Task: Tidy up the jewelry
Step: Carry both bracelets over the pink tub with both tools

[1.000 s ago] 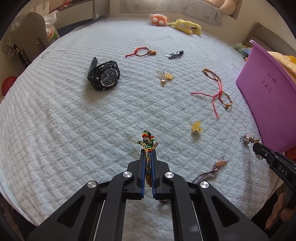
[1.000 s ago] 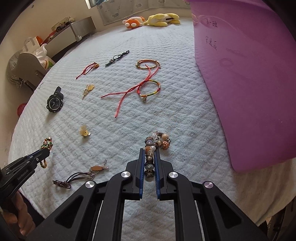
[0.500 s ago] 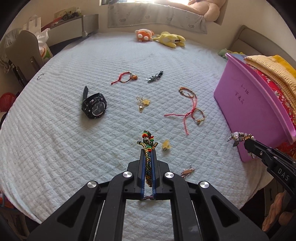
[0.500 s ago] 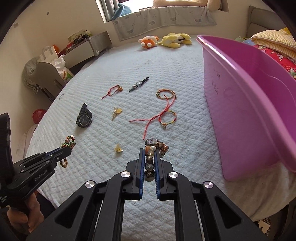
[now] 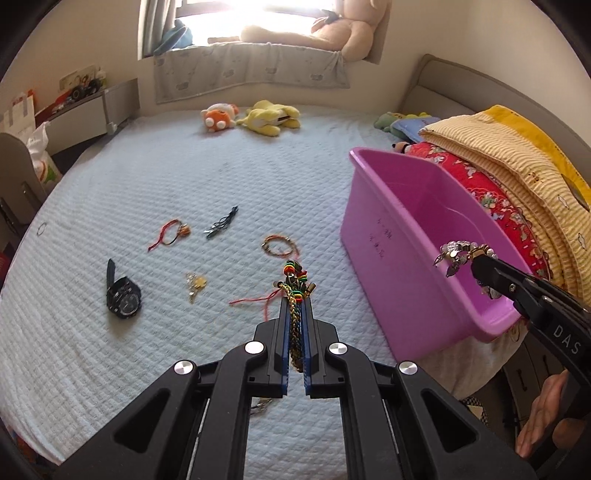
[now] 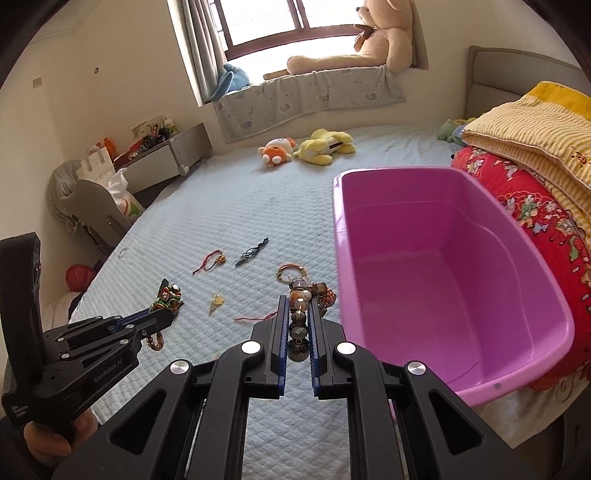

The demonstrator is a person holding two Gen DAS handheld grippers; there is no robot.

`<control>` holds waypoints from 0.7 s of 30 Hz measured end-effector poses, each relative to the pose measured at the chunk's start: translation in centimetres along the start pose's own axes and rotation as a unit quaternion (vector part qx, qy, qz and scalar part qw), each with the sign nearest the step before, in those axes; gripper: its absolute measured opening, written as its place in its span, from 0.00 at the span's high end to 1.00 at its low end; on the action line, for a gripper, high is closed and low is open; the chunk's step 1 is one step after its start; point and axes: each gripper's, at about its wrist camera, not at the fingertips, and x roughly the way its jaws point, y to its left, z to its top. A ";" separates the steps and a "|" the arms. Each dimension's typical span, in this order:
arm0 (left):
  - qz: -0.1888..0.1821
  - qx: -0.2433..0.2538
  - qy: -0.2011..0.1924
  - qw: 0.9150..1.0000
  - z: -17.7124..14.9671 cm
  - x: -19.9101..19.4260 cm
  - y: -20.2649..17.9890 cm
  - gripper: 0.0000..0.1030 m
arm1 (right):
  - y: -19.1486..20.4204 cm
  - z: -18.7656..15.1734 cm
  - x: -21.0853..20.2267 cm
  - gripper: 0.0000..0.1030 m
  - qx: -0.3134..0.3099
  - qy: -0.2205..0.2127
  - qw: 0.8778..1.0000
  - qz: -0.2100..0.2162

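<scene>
With both loads off the bed (image 5: 110, 369), we've got the left claw (image 5: 295, 314) clamped on the braided bracelet (image 5: 294, 295), the right claw (image 6: 298, 314) on the beaded bracelet (image 6: 303, 302). Carry over the pink tub (image 6: 443, 266) rim, then release low inside.

Bed (image 6: 236, 206) with pale quilted cover fills the room ahead of the jaws. Bright window (image 6: 295, 22) in far wall, teddy bear (image 6: 373, 48) on its sill. Grey headboard (image 6: 517, 70) right; low cabinet (image 6: 166, 155) left.
</scene>
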 end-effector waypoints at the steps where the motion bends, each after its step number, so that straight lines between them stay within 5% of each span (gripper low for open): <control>1: -0.007 0.005 -0.003 1.000 0.6 -0.1 -0.9 0.94 | -0.9 0.3 -0.4 0.91 0.004 -0.002 1.000 -0.005; 11: -0.048 0.040 -0.019 0.998 6.0 2.3 -9.9 0.94 | -10.0 2.7 -1.1 0.91 0.040 0.001 0.998 -0.055; 21: -0.060 0.046 0.053 0.996 7.1 9.1 -15.6 0.94 | -15.6 3.1 2.3 0.91 0.083 0.046 0.993 -0.064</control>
